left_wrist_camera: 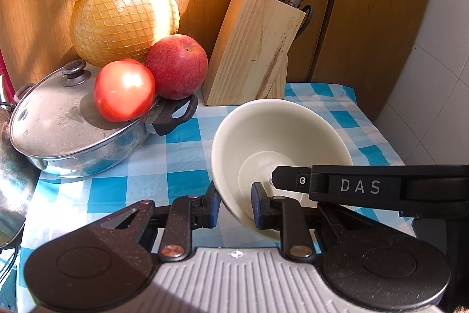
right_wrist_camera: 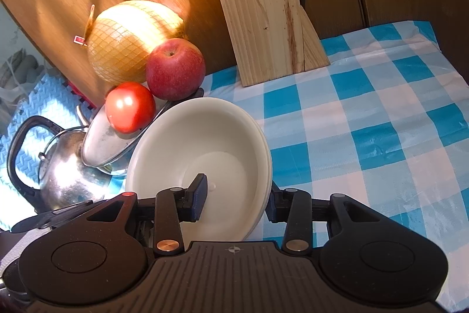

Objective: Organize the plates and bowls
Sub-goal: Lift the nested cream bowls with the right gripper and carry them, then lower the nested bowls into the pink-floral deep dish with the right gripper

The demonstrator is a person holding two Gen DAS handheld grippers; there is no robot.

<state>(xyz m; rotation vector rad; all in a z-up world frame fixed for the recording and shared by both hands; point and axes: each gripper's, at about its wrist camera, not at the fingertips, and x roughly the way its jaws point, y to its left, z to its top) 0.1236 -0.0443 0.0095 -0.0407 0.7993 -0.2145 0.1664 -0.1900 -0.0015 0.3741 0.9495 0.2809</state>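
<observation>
A white bowl (left_wrist_camera: 281, 137) hangs tilted over the blue checked cloth (left_wrist_camera: 181, 166), its mouth turned toward me. My left gripper (left_wrist_camera: 234, 207) is shut on its near rim, one pad inside and one outside. In the right wrist view the same white bowl (right_wrist_camera: 202, 148) shows layered rims on its right side, so it looks like nested bowls. My right gripper (right_wrist_camera: 237, 198) straddles that right rim. Its inner fingertip (right_wrist_camera: 199, 192) stands clear of the wall inside the bowl, and its jaws are easing apart. One right finger (left_wrist_camera: 360, 187), marked DAS, reaches across the bowl in the left view.
A lidded steel pot (left_wrist_camera: 73, 131) sits left, with a tomato (left_wrist_camera: 123, 90) on its lid and an apple (left_wrist_camera: 176, 66) and netted pomelo (left_wrist_camera: 123, 19) behind. A wooden knife block (left_wrist_camera: 255, 49) stands at the back. A kettle (right_wrist_camera: 58, 166) is far left. Checked cloth (right_wrist_camera: 366, 122) spreads right.
</observation>
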